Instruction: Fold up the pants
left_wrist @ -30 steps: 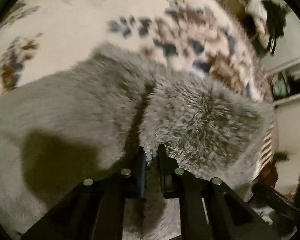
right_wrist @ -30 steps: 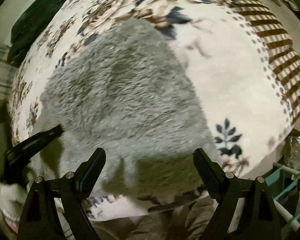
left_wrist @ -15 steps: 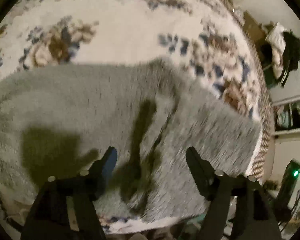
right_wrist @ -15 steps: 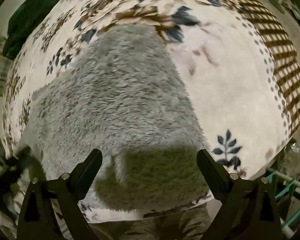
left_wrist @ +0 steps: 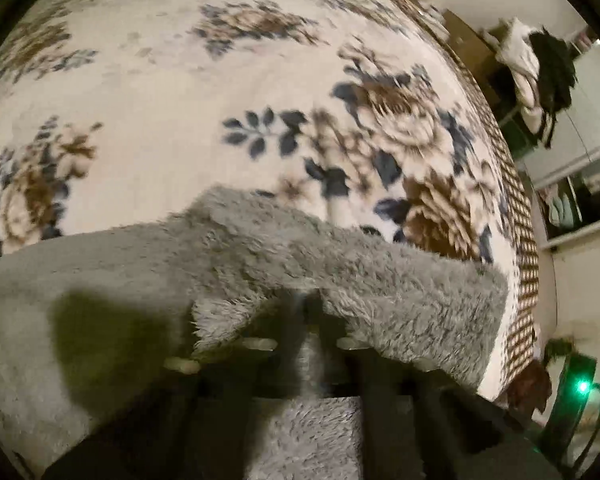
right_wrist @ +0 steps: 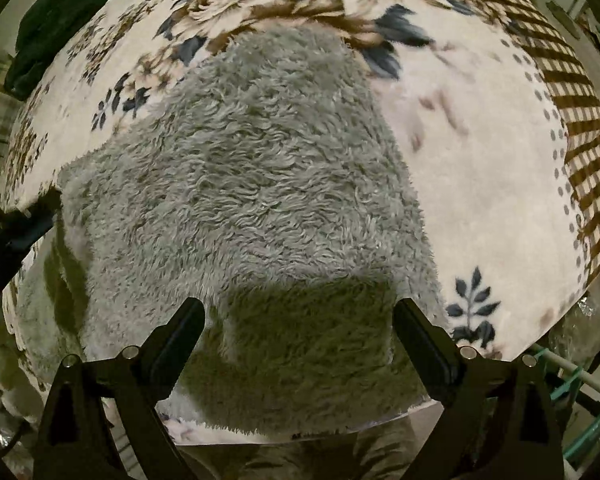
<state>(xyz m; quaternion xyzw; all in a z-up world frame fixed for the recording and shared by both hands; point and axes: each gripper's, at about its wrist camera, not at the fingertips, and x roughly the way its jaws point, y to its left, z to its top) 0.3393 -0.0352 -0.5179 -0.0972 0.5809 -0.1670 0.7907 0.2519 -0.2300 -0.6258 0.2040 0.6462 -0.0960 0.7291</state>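
The fluffy grey pants (right_wrist: 260, 200) lie on a floral blanket (right_wrist: 480, 160) on a bed. In the left wrist view the pants (left_wrist: 380, 280) drape over my left gripper (left_wrist: 310, 308), which is shut on a lifted edge of the grey fabric; its fingertips are mostly hidden under the fleece. In the right wrist view my right gripper (right_wrist: 300, 320) is open and empty, hovering above the near end of the pants, its fingers (right_wrist: 180, 328) spread to either side. The left gripper's dark arm (right_wrist: 16, 236) shows at the left edge of the pants.
The blanket (left_wrist: 180, 80) extends far beyond the pants, with a brown checked border (right_wrist: 580, 120) at the right. A dark green garment (right_wrist: 60, 12) lies at the far left. Clothes hang on a rack (left_wrist: 540, 52) beyond the bed. A teal and white frame (right_wrist: 572, 380) stands by the bed's near right edge.
My left gripper, open above the pants half a second ago, has closed on the edge of the grey fabric and lifted it. The right gripper has stayed open and moved slightly closer.
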